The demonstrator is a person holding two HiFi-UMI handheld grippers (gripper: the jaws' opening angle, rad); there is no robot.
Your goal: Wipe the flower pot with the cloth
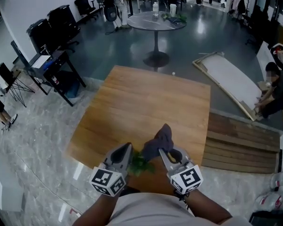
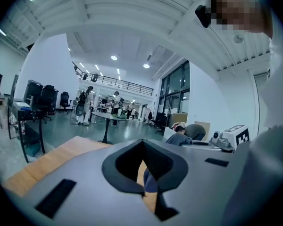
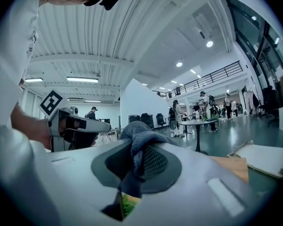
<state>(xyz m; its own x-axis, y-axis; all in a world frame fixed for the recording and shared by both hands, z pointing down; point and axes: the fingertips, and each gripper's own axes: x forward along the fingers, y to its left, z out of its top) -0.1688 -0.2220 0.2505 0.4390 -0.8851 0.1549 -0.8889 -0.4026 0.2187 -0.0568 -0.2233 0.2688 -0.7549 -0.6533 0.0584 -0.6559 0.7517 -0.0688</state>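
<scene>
In the head view both grippers hover over the near edge of the wooden table [image 1: 137,102]. My right gripper [image 1: 162,150] is shut on a dark grey-blue cloth [image 1: 161,139] that bunches up above its jaws. The cloth [image 3: 142,141] also drapes over the jaws in the right gripper view. Green leaves of the plant [image 1: 140,164] show between the two grippers; the pot itself is hidden beneath them. A bit of green [image 3: 128,203] peeks through the right jaws. My left gripper [image 1: 129,149] sits just left of the leaves, its jaws together with nothing between them. Through its slit I see the cloth [image 2: 150,181].
A stack of wooden planks [image 1: 240,145] lies right of the table, and a white board [image 1: 231,79] lies on the floor beyond. A person [image 1: 278,91] crouches at the far right. A round table [image 1: 155,20] stands behind, a black desk [image 1: 52,65] at left.
</scene>
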